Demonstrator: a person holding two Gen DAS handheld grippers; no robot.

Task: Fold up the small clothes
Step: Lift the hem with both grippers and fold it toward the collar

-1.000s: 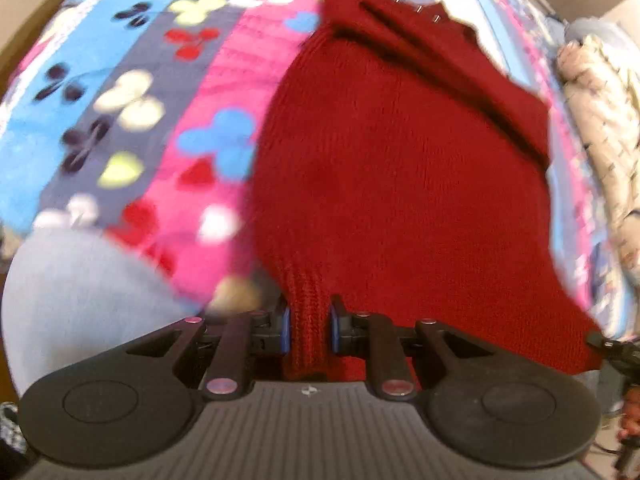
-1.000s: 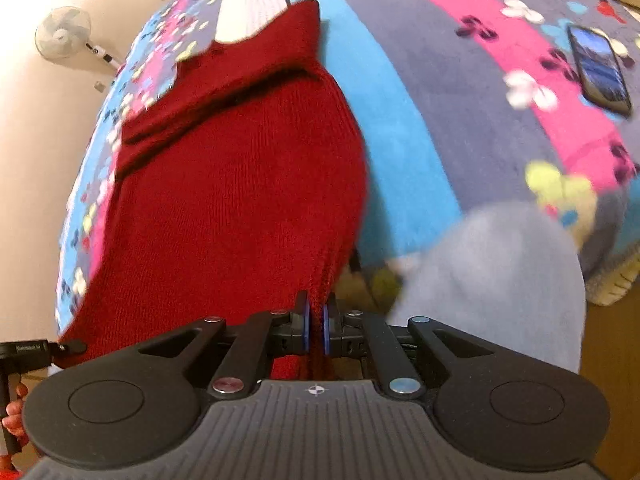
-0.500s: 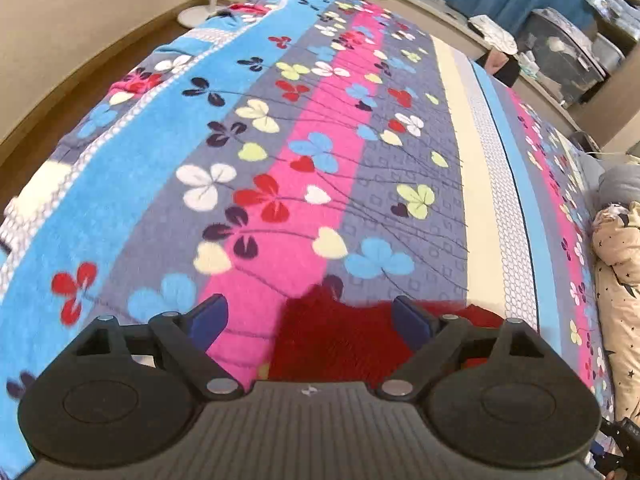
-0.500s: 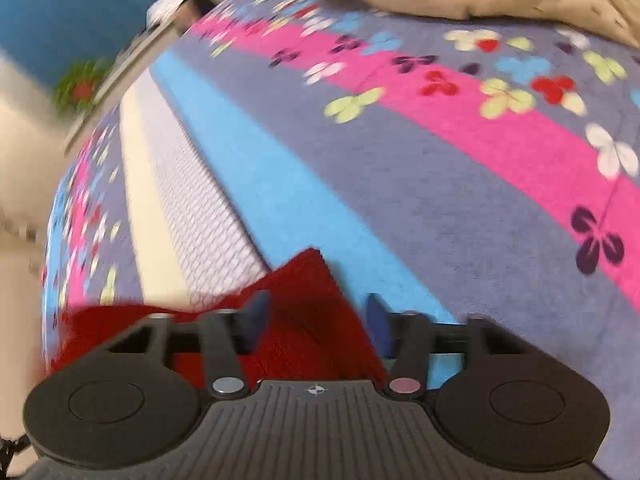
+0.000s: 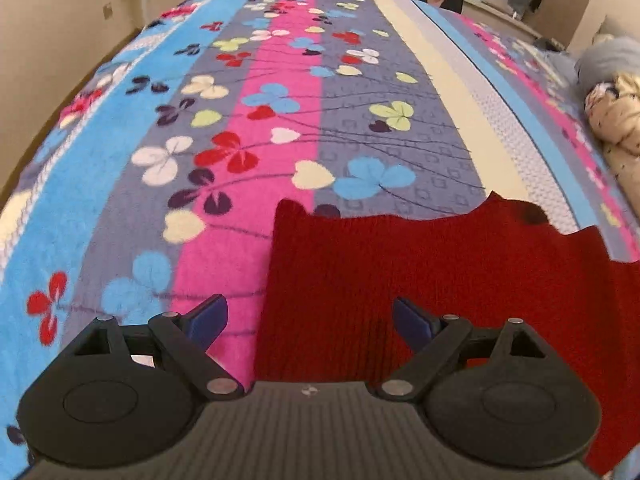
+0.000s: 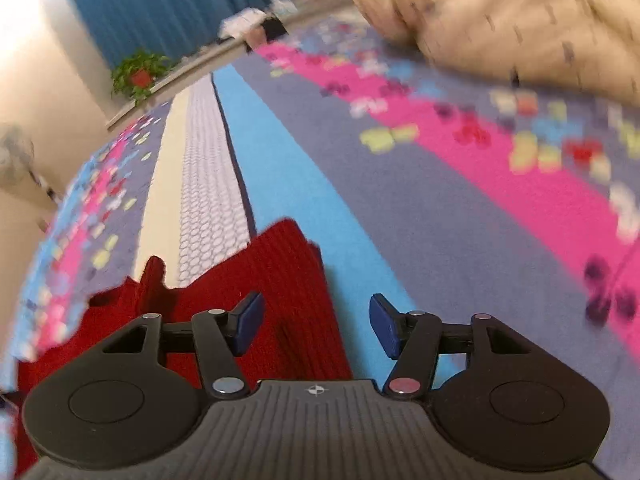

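Observation:
A dark red knitted garment (image 5: 420,280) lies flat on the flowered bed cover (image 5: 248,128), folded over with its far edge uneven. My left gripper (image 5: 310,318) is open and empty, just above the garment's near left edge. The garment also shows in the right wrist view (image 6: 280,280), at lower left. My right gripper (image 6: 316,326) is open and empty over the garment's right edge, one blue finger (image 6: 248,320) above the red knit and the other above the blue stripe.
A cream patterned quilt (image 5: 616,128) is bunched at the bed's right side; it also shows in the right wrist view (image 6: 500,20). A potted plant (image 6: 138,76) stands on the sill by the blue curtain. A fan (image 6: 16,152) stands at far left.
Both grippers held the garment's edge a second ago. They have let go, opened and risen; the garment now lies folded on the bed.

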